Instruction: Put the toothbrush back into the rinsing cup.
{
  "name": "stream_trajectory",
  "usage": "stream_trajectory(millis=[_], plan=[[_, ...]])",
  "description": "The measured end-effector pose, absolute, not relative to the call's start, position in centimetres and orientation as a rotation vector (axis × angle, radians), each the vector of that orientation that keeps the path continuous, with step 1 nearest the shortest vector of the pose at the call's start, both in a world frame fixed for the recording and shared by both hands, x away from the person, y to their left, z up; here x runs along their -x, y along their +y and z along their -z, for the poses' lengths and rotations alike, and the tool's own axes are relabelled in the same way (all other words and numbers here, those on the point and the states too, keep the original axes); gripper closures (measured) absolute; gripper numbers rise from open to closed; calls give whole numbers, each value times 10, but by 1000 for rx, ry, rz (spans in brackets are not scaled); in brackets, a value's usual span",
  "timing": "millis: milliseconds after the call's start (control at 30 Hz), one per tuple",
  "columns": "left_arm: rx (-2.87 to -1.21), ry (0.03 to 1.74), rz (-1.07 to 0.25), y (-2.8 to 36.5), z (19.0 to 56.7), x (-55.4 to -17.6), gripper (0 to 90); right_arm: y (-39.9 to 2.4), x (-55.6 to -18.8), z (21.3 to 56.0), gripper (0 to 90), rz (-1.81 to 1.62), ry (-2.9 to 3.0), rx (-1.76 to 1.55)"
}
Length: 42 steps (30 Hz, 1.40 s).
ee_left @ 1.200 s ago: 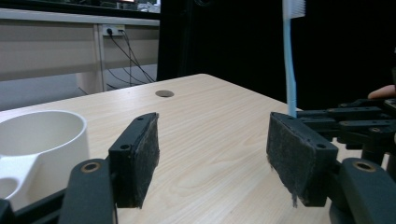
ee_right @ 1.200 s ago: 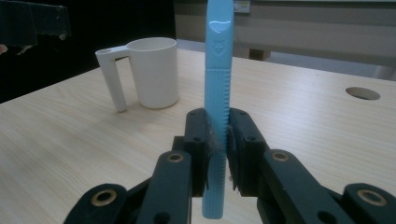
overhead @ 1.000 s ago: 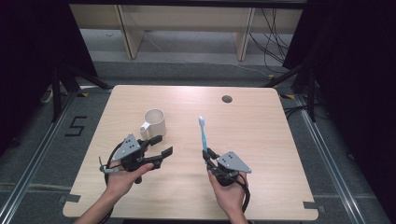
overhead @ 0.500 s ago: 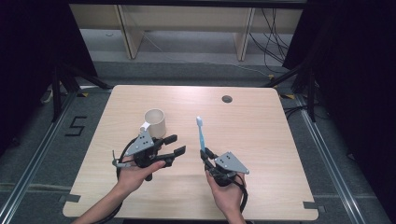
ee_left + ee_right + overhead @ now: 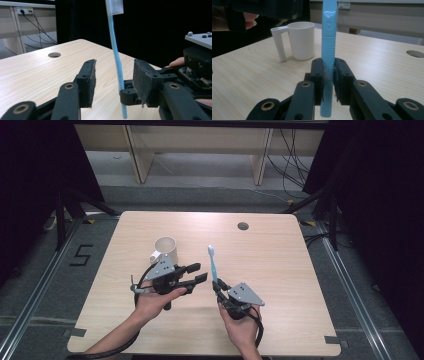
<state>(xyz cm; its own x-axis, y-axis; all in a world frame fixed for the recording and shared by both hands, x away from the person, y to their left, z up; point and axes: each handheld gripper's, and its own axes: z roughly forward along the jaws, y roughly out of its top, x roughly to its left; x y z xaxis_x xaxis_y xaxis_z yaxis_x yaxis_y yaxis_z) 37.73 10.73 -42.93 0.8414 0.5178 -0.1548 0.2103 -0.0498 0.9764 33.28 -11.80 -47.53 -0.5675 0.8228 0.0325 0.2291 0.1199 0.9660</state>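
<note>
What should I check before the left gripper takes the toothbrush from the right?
1. Right gripper shut on toothbrush: ok.
2. Left gripper open: ok.
3. Toothbrush shaft between the left jaws: ok, nearer the right-hand pad.
4. Toothbrush upright, bristles on top: ok.
5. Cup upright, apart from both grippers: ok.
6. Left pads touching the shaft: not yet.

A light blue toothbrush [image 5: 214, 265] with white bristles is held upright by its lower handle, just to the right of a white cup [image 5: 166, 251], which is standing upright with its handle turned leftward.
</note>
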Motion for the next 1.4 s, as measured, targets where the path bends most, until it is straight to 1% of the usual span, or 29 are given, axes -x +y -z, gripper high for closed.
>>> stream_trajectory(millis=[100, 267, 567, 667, 733, 800, 900, 1000, 1233, 1367, 1400], plan=[[-1632, 575, -269, 105, 429, -378, 540, -116, -331, 475, 792, -1468, 1884, -1051], [-1637, 571, -270, 98, 429, -381, 557, -115, -333, 476, 793, -1465, 1875, -1003], [-1640, 578, -254, 90, 431, -384, 610, -113, -331, 475, 793, -1479, 1888, -1027], [-1645, 571, -250, 88, 431, -385, 652, -112, -330, 475, 793, -1474, 1894, -1025], [-1646, 566, -253, 88, 432, -386, 665, -112, -330, 476, 793, -1473, 1889, -1027], [-1645, 566, -257, 88, 433, -386, 713, -110, -331, 477, 792, -1483, 1890, -1022], [-1644, 569, -255, 88, 433, -387, 737, -112, -332, 477, 793, -1453, 1892, -998], [-1635, 563, -260, 89, 433, -387, 791, -111, -332, 477, 792, -1449, 1888, -987], [-1620, 539, -235, 86, 434, -385, 831, -108, -331, 477, 790, -1462, 1888, -1021], [-1639, 528, -248, 85, 433, -384, 836, -107, -331, 477, 770, -1451, 1897, -1016], [-1645, 529, -256, 86, 433, -384, 837, -106, -332, 477, 717, -1460, 1902, -1010]])
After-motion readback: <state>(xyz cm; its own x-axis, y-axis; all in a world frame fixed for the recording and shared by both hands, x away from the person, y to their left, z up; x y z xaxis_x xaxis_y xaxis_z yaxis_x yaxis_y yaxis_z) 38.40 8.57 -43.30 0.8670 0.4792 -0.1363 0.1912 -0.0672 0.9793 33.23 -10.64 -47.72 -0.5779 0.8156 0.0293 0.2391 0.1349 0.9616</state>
